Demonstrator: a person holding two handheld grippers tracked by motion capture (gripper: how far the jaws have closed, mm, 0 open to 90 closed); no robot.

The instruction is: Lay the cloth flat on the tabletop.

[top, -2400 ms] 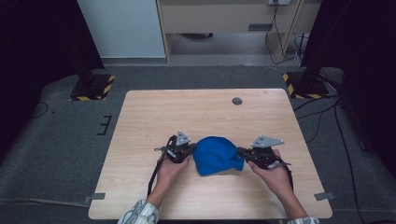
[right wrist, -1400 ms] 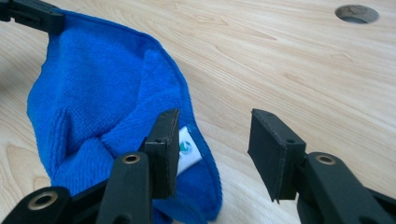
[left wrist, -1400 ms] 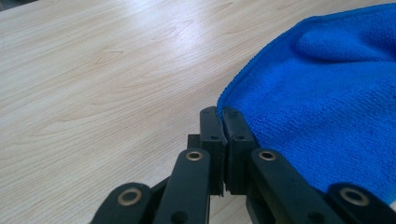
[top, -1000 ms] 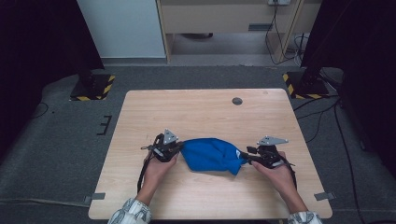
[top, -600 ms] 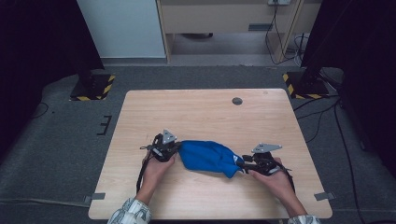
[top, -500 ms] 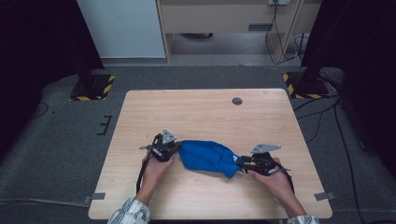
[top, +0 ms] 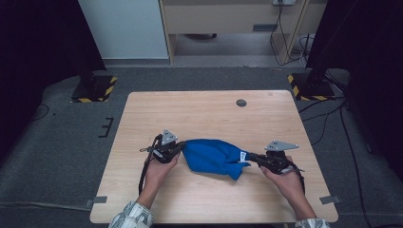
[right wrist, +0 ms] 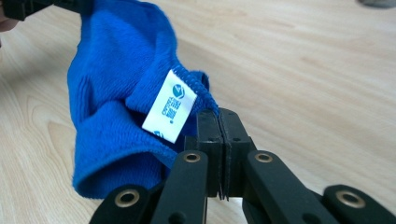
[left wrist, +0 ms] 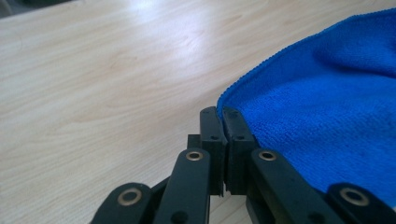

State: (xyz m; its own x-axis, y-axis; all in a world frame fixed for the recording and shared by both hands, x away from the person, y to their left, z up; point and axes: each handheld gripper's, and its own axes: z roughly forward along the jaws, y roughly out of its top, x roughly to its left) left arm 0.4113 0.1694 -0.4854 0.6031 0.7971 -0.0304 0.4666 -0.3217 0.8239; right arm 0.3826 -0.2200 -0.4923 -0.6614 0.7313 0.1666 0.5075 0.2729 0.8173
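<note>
1. Wood-grain surface (top: 209,114), pale, one of it, is carrying everything; one small dark round disc (top: 241,102) is sitting near its far edge, well apart from the work.
2. Blue cloth (top: 211,156), one piece, is lying bunched near the middle of the surface, stretched between the two tools and sagging in folds toward the near side.
3. Two hand-held tools are working it. Left gripper (left wrist: 223,122) is sitting with jaws together, pinching the cloth's hem at a corner. Right gripper (right wrist: 218,122) has just been closing; its jaws are now clamped on the opposite corner's hem, right beside the label.
4. One white label (right wrist: 169,106), sewn at that corner, is hanging loose by the right jaws.
5. Risks, as I am judging them:
   - Both grips are catching very little fabric at the jaw tips; a firm pull apart could be slipping a corner free.
   - The right pinch may be holding mostly stitched edging near the label, so the corner could be twisting rather than spreading flat.
   - Middle folds are dragging on the surface and may be staying creased if the cloth is not lifted.
</note>
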